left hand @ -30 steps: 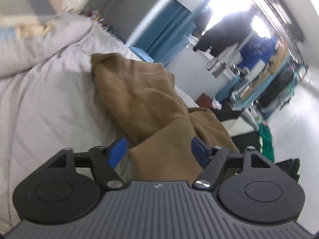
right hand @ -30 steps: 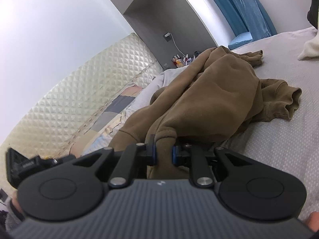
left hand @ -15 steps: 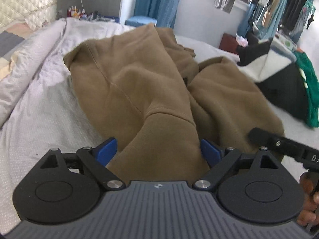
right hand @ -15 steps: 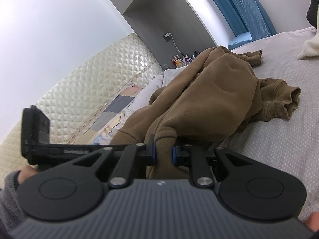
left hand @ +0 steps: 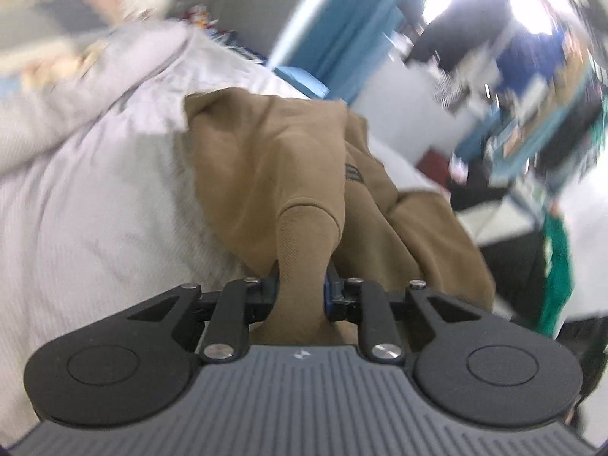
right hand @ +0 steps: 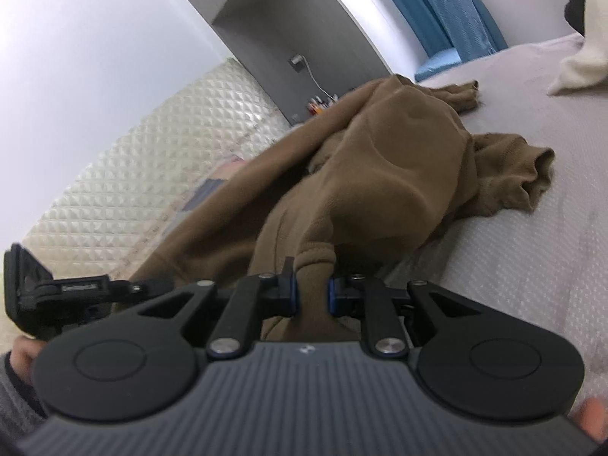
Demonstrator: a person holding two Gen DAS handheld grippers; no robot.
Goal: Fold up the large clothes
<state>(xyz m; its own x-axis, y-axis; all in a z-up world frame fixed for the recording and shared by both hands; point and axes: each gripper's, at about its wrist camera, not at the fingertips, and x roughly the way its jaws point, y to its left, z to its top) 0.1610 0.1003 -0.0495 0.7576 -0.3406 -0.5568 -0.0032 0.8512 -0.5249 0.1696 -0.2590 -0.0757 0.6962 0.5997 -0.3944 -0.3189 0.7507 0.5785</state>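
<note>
A large brown sweatshirt (left hand: 288, 174) lies bunched on a grey bed (left hand: 87, 205). My left gripper (left hand: 302, 288) is shut on its ribbed hem band, which rises between the blue pads. In the right wrist view the sweatshirt (right hand: 383, 174) stretches away across the bed (right hand: 532, 250), a cuffed sleeve (right hand: 528, 178) lying to the right. My right gripper (right hand: 312, 294) is shut on another ribbed edge of it. The left gripper's body (right hand: 57, 288) shows at the far left there.
A quilted headboard (right hand: 152, 174) and a grey wall niche (right hand: 304, 26) stand behind the bed. Blue curtains (left hand: 342, 26) and hanging clothes (left hand: 532, 76) are on the far side. A white garment (right hand: 581, 64) lies at the bed's far right.
My left gripper has closed from wide open onto the sweatshirt's hem, and its view has swung and blurred. My right gripper keeps its hold and has tilted slightly.
</note>
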